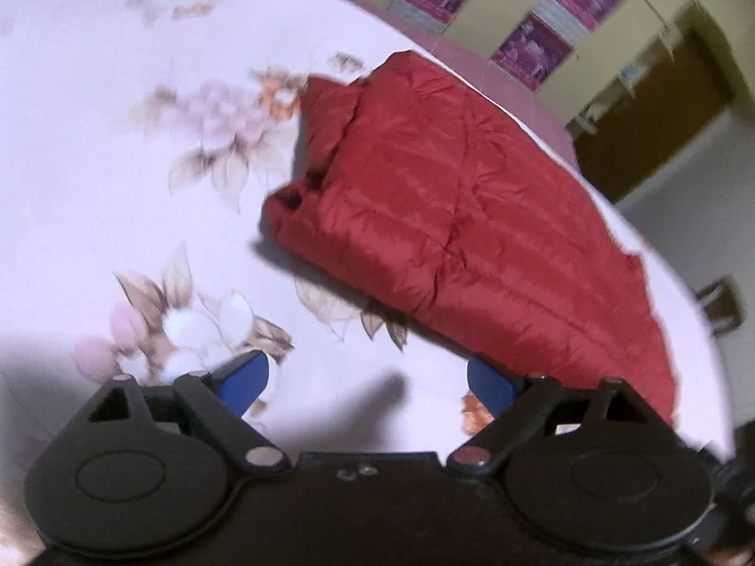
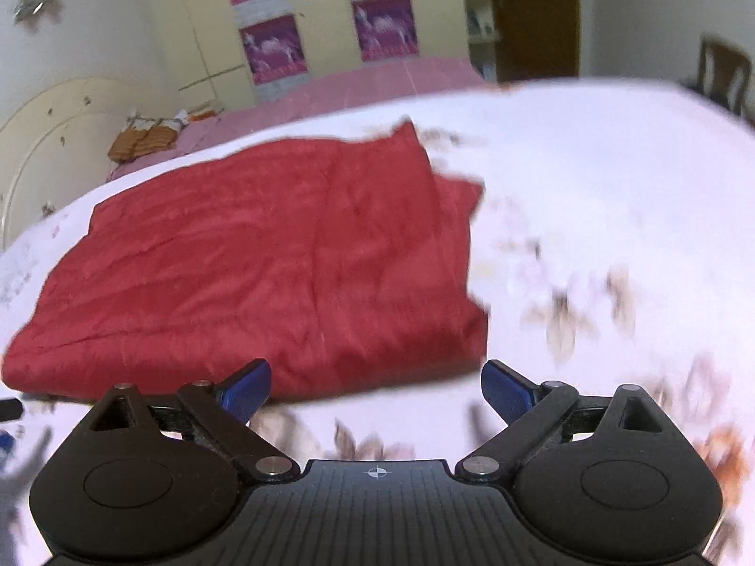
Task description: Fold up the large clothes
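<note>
A red quilted jacket (image 1: 453,217) lies folded into a thick rectangle on the floral white bedsheet (image 1: 94,151). In the left wrist view it fills the right middle. My left gripper (image 1: 368,382) is open and empty, held above the sheet just short of the jacket's near edge. In the right wrist view the jacket (image 2: 264,264) lies left of centre. My right gripper (image 2: 377,391) is open and empty, near the jacket's front edge, its left fingertip (image 2: 245,391) over the edge.
The bedsheet (image 2: 590,188) spreads wide to the right. A pink bed cover (image 2: 368,85) lies behind. A yellow wardrobe with purple posters (image 2: 330,23) stands at the back. A wooden chair (image 2: 722,70) stands far right. The headboard (image 2: 56,132) is at left.
</note>
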